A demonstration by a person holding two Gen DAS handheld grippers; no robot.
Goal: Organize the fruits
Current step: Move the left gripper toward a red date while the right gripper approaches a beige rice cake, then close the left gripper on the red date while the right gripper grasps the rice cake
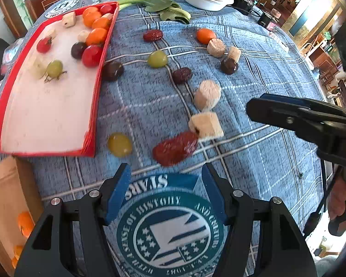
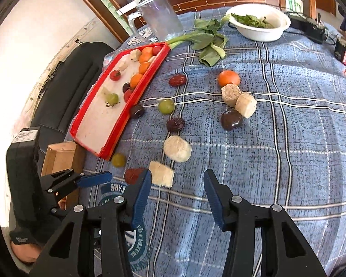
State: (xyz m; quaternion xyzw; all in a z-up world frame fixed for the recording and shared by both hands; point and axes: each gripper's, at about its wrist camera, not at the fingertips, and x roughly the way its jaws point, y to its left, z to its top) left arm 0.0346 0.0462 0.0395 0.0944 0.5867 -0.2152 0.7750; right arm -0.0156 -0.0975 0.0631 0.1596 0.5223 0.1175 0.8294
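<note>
A red tray (image 1: 98,73) (image 2: 147,78) with a white floor holds several orange, red, green and dark fruits and pale cubes. More lie scattered on the blue plaid cloth. My left gripper (image 1: 166,170) stands open above the cloth's printed emblem, nothing between its fingers; a red date (image 1: 175,149) lies just past its tips, beside a green grape (image 1: 119,144) and a beige cube (image 1: 206,124). My right gripper (image 2: 177,175) is open too, with the beige cube (image 2: 161,174) beside its left fingertip. Each gripper shows at the edge of the other's view.
A white bowl (image 2: 260,34) of greens, loose leafy stalks (image 2: 207,43) and a clear jug (image 2: 161,16) stand at the far side. A cardboard box (image 1: 7,191) with orange fruit sits by the table's near left edge. Black devices (image 2: 306,30) lie at the far right.
</note>
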